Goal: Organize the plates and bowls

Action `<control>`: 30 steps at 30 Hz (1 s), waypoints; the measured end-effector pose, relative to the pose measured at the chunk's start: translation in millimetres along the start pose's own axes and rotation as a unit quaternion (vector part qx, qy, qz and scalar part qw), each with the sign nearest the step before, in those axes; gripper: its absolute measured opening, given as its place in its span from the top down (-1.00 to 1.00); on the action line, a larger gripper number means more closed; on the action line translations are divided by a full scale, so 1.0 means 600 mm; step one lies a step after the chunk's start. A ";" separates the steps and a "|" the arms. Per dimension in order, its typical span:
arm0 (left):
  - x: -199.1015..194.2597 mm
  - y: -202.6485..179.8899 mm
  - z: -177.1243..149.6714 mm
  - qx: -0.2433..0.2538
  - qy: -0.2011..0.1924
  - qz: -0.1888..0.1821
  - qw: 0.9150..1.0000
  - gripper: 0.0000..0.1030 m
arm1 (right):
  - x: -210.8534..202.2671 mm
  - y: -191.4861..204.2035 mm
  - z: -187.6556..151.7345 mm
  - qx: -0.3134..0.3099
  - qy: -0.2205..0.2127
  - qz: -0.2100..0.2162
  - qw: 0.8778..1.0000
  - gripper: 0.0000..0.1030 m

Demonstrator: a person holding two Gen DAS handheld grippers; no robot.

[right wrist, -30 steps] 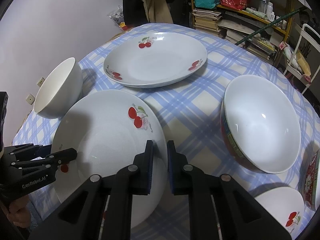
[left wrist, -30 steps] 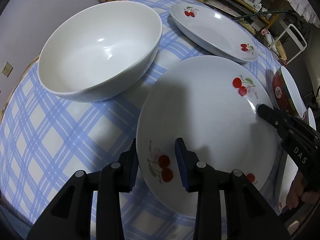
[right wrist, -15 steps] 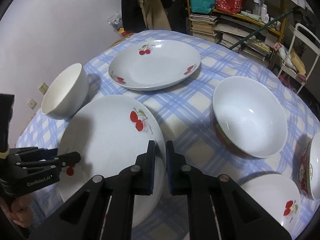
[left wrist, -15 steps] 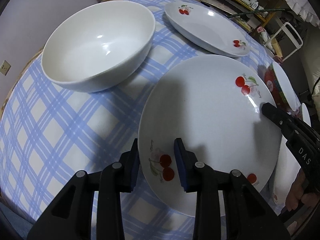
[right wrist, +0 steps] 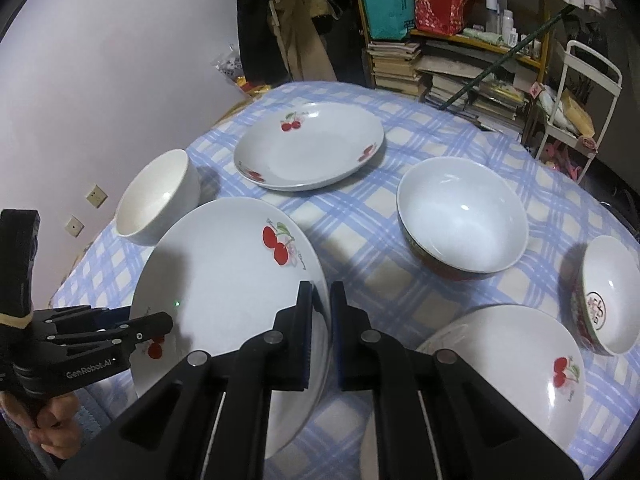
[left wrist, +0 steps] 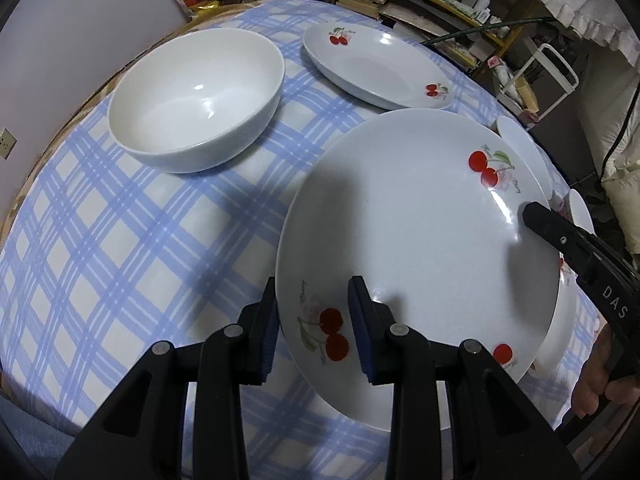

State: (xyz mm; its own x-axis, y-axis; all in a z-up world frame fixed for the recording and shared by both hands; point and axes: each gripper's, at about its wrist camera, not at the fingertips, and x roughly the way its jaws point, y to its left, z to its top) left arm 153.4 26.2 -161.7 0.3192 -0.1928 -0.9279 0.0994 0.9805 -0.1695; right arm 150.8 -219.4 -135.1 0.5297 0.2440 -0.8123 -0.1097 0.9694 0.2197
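1. Left wrist view: my left hand-held gripper [left wrist: 312, 312] is clamped on the near rim of the cherry plate [left wrist: 416, 240], one pad under the edge and one on top. The plate fills the frame from 3 to 6 o'clock, tilted, and looks clear of the cloth. My right hand-held gripper [left wrist: 532, 212] bites its far rim at 3 o'clock. A white bowl [left wrist: 196, 100] sits at 10 o'clock and a second plate [left wrist: 376, 68] at 1 o'clock.

2. Right wrist view: my right hand-held gripper [right wrist: 322, 300] is nearly closed on the plate's thin rim, and the plate [right wrist: 224, 292] lies at 8 o'clock. Another bowl [right wrist: 460, 216] sits at 2 o'clock, a cherry dish [right wrist: 504, 360] at 4.

3. Handling: I judge the plate stiff, glazed, slippery and breakable. Opposite rim grips suit it; keep it level.

4. Surroundings: the desk [right wrist: 400, 280] wears a blue checked cloth; cluttered shelves [right wrist: 460, 60] stand behind it.
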 end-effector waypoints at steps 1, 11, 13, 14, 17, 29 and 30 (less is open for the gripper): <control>-0.008 0.000 -0.003 0.001 -0.003 -0.001 1.000 0.38 | -0.007 0.003 -0.002 -0.002 -0.002 -0.001 1.000 0.81; -0.055 -0.008 -0.017 0.011 -0.023 -0.004 1.000 0.38 | -0.052 0.015 -0.022 0.002 -0.012 -0.006 1.000 0.80; -0.062 -0.010 -0.023 0.013 -0.023 -0.003 1.000 0.38 | -0.058 0.016 -0.027 0.008 -0.013 -0.006 1.000 0.80; -0.062 -0.011 -0.025 0.014 -0.022 -0.002 1.000 0.38 | -0.061 0.017 -0.030 0.008 -0.012 -0.006 1.000 0.80; -0.065 -0.015 -0.034 0.018 -0.018 0.000 1.000 0.38 | -0.068 0.018 -0.037 0.010 -0.010 -0.009 1.000 0.80; -0.046 -0.016 -0.048 0.013 0.007 0.010 1.000 0.38 | -0.058 0.015 -0.057 0.015 0.013 -0.016 1.000 0.80; -0.044 -0.014 -0.049 0.011 0.010 0.009 1.000 0.38 | -0.054 0.015 -0.059 0.015 0.017 -0.017 1.000 0.80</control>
State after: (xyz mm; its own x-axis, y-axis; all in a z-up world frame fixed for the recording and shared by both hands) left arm 116.5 23.9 -145.6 0.3028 -0.1733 -0.9372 0.1152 0.9828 -0.1445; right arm 102.6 -217.6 -126.0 0.5039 0.2115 -0.8375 -0.0655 0.9761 0.2071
